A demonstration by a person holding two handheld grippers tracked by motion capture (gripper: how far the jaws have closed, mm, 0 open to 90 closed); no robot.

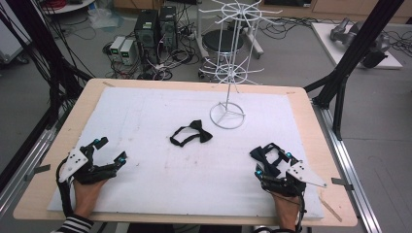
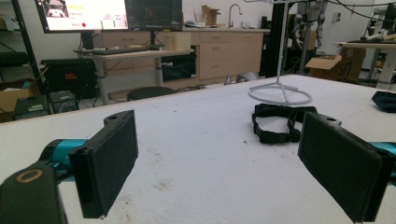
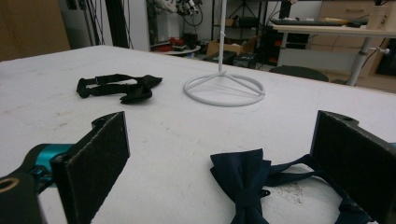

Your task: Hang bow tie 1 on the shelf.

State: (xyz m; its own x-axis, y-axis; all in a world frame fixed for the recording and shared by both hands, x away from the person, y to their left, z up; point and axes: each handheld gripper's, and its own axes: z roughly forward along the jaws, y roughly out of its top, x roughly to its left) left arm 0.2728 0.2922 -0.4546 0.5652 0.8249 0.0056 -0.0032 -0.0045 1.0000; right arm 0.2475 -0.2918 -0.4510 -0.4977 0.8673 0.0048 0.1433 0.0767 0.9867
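Note:
A black bow tie [image 1: 191,133] with its strap looped lies in the middle of the white mat; I see it too in the left gripper view [image 2: 279,122] and the right gripper view [image 3: 119,87]. A second, dark navy bow tie [image 3: 247,185] lies flat on the mat between the jaws of my right gripper [image 1: 270,159], and no pad presses on it. That gripper [image 3: 224,163] is open. My left gripper [image 1: 111,148] rests at the near left, open and empty, its jaws wide apart [image 2: 219,163].
A white wire display stand [image 1: 228,63] rises from a ring base [image 1: 227,115] at the back of the white mat [image 1: 145,111], right of centre. The wooden table edge [image 1: 311,111] rims the mat. Computers, cables and a stool stand on the floor beyond.

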